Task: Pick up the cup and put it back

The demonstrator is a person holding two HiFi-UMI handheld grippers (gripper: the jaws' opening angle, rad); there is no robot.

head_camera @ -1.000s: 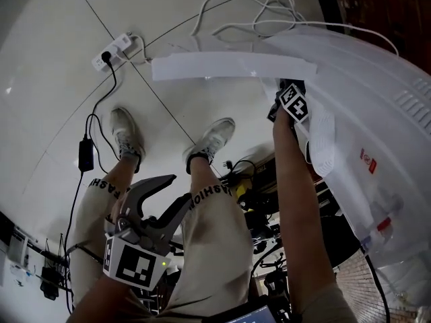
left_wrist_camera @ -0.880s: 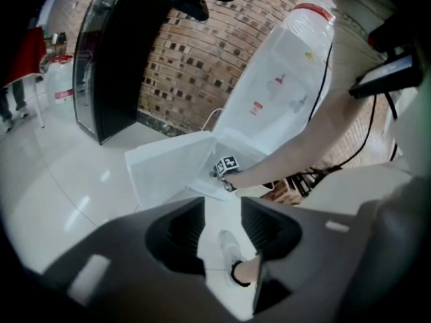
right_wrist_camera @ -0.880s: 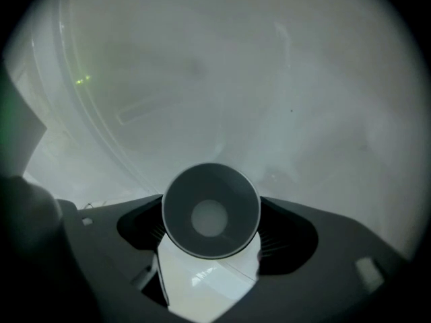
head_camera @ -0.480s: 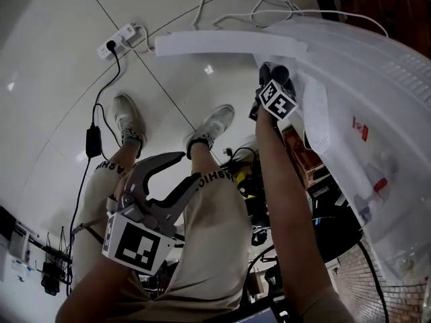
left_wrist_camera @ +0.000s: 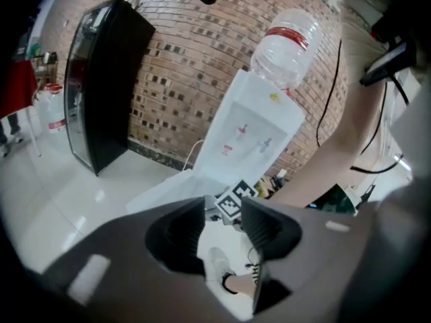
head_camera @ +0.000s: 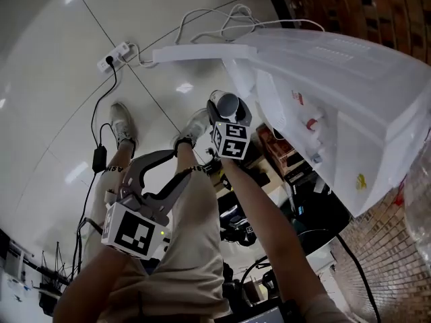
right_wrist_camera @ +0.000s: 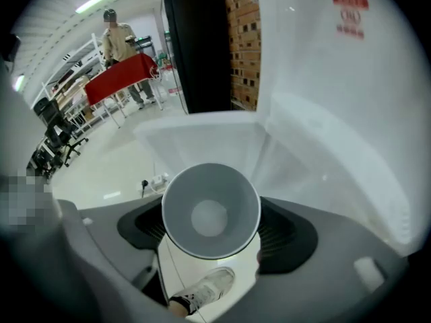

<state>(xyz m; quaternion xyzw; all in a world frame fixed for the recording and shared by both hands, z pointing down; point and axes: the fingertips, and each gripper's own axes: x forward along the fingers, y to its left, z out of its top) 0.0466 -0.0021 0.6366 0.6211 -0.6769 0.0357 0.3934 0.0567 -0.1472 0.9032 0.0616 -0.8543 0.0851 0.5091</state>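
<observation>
Right gripper [right_wrist_camera: 212, 229] is clenched on the cup [right_wrist_camera: 211, 209]: 2 dark pads press its sides, 1 per side, w/ the open mouth facing that gripper's camera and the inside empty. In the head view the cup is up in the air, resting on no surface, just beside the front of the white water dispenser [head_camera: 337, 93] and above the person's legs. The gripper's marker cube [head_camera: 232, 140] sits just below the cup in that view.

Left gripper [left_wrist_camera: 222, 210] is released: its jaws stand apart w/ nothing btwn them. Through the gap show the other gripper's marker cube and a shoe [left_wrist_camera: 219, 268]. In the head view it hangs low at left, over the left thigh, well apart from the cup.

Surroundings: the dispenser carries an upturned clear bottle [left_wrist_camera: 286, 42] w/ a red band and stands against a brick wall [left_wrist_camera: 195, 59]. A black cabinet [left_wrist_camera: 101, 79] stands left of it in the left gripper view. The floor [head_camera: 54, 59] is glossy and light, w/ a white power strip [head_camera: 114, 54] and cables lying on it. In the bg of the right gripper view a person [right_wrist_camera: 120, 36] stands by a red table [right_wrist_camera: 121, 76].
</observation>
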